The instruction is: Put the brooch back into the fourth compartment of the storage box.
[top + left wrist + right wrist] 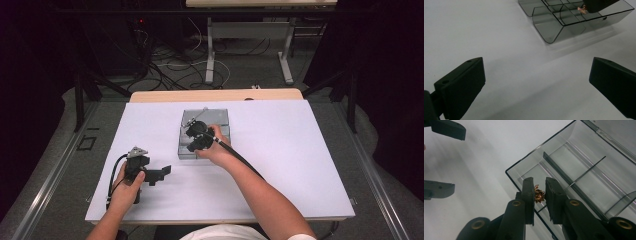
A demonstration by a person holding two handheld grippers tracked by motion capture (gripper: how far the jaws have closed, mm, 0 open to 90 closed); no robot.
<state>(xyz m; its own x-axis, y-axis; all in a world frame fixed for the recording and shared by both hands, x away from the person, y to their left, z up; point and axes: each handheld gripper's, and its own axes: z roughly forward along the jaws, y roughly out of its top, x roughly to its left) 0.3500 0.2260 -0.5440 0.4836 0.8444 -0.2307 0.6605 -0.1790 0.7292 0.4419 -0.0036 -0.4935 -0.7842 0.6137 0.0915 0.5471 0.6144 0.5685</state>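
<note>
white sheeting covers the table (300, 165), with dark floor and loose cables beyond its far edge. at the left, the left gripper (159, 174) rests low on the sheet with its jaws spread wide and nothing between them, parked aside, it seems, so the other hand has room to work. toward the middle sits a clear divided box (190, 150), its thin partitions making several small compartments. the right gripper (540, 192) hangs over the box's near corner compartment, jaws clamped on a small gold ornament (539, 194) that looks like an earring or charm. the ornament is held just above the box rim, probably so it can be dropped into that compartment; whether it touches the wall i cannot tell.
</note>
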